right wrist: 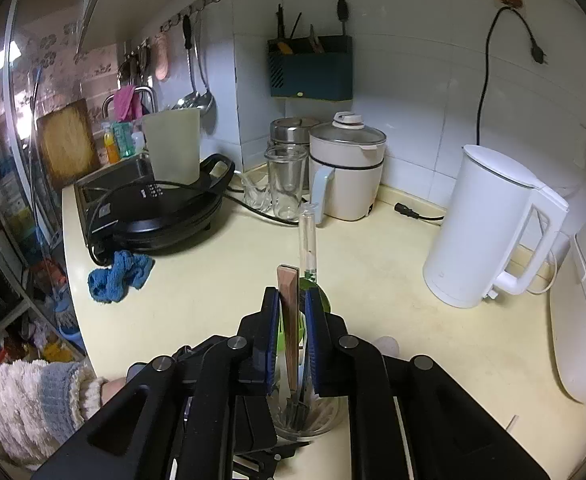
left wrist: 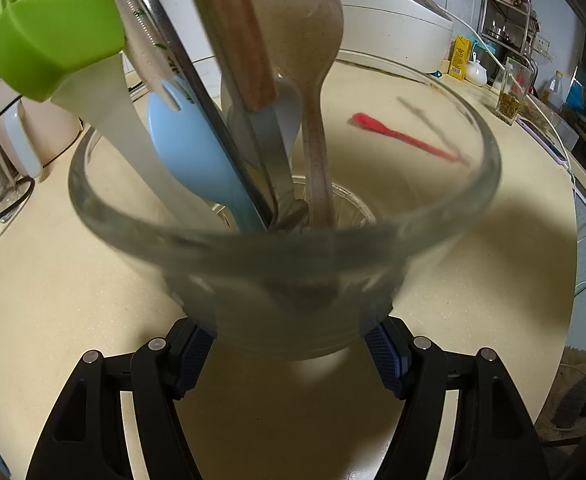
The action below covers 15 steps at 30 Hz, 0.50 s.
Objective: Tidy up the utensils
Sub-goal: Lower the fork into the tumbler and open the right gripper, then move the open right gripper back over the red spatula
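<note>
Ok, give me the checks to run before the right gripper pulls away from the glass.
1. Left gripper clamps the glass at its base: ok.
2. Wood-handled utensil reaches down into the glass among the other utensils: ok.
3. Right gripper has let go of the handle: ok, a gap shows beside one pad, though the handle sits between the jaws.
4. Handle will stay put once unsupported: cannot tell.
5. Red utensil lies on the counter beyond the glass, ready to collect: ok, though blurred.
</note>
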{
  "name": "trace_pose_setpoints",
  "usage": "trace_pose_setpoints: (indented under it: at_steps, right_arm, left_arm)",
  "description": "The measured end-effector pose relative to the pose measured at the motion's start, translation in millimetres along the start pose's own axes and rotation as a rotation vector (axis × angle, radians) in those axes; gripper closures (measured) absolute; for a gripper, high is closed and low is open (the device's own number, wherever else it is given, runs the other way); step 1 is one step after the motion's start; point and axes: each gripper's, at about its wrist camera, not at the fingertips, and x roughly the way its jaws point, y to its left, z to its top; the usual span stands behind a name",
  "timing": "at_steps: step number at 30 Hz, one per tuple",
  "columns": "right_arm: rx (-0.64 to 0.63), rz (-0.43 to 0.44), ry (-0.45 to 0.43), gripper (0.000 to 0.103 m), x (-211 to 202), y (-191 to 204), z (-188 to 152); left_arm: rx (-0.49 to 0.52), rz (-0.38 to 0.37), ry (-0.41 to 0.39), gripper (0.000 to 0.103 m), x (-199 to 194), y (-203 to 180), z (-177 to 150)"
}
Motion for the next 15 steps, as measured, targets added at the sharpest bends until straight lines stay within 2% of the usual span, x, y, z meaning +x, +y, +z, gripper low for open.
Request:
trace_pose_setpoints:
  at_steps: [8, 12, 15]
  right_arm:
    - [0.067, -0.034, -0.091, 0.089, -21, -17, 6]
    - [0.084, -0.053, -0.126, 0.082, -28, -25, 11]
    - [0.106, -0.085, -0.132, 0.082, -31, -32, 10]
  left_arm:
    - [-0.003, -0.003, 0.001, 0.029, 0, 1, -1]
    - [-0.004, -0.003, 0.001, 0.028, 0, 1, -1]
    - [-0.003, -0.003, 0.001, 0.029, 0, 1, -1]
